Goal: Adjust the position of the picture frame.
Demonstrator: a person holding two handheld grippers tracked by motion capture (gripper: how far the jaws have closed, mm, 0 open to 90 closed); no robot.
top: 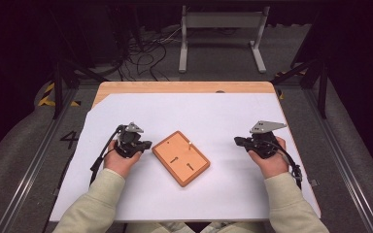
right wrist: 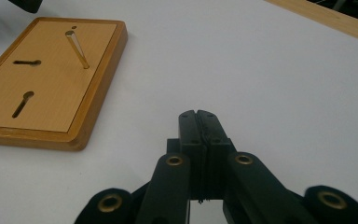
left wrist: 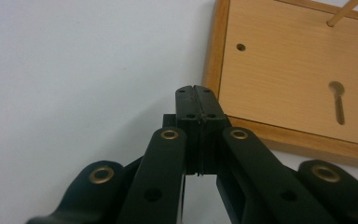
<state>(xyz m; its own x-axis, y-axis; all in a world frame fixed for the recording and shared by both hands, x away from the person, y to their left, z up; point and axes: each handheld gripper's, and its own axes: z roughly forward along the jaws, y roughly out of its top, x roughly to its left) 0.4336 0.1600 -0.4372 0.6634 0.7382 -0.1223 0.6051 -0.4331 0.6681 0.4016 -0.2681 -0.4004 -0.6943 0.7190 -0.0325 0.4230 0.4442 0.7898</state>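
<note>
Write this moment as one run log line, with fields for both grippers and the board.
left gripper: shut, empty, beside board | right gripper: shut, empty, apart | wooden board: flat between them, one peg upright

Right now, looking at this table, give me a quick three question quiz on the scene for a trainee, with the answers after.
1. True or false: the left gripper and the right gripper both have their jaws shut with nothing between them.
2. Multiple choice: the wooden board lies A) under the left gripper, B) between the two grippers, C) at the far edge of the table.
3. Short answer: what stands upright from the board?

Key
1. True. In each gripper view the jaws meet, and nothing is held.
2. B. It sits tilted on the white sheet, between the two grippers.
3. One thin wooden peg, near the board's far corner; the keyhole slots are unfilled.
</note>
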